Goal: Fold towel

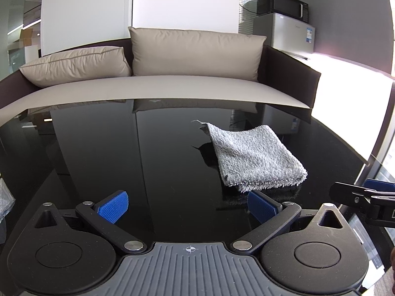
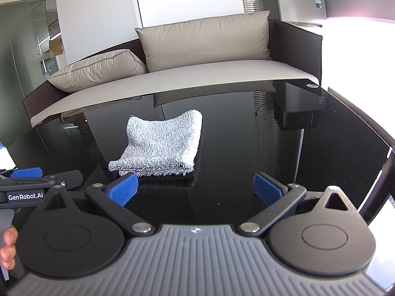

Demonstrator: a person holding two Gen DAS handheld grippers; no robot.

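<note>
On the glossy black table, the grey towel sits at about 1 o'clock from the left gripper, and in the right wrist view it's at roughly 11 o'clock from the right gripper. It already looks folded into a small thick square with stacked layers showing along the fluffy near edge, though one far corner sticks out a bit at 11 o'clock in the left view. Both sets of fingers are spread wide and holding nothing; the left blue pads are apart from the towel, while the right gripper's left pad is just beside the near edge, can't tell if it's touching. So my guess is we're at the tail end, folds basically done and hands released. If anything's left, it'd be one more fold or a tidy-up: pinch that near fringe edge with both grippers, keep the layers together, and lay it over flat without dragging the stack on the slick glass. A beige sofa sits behind at 12 o'clock.
</note>
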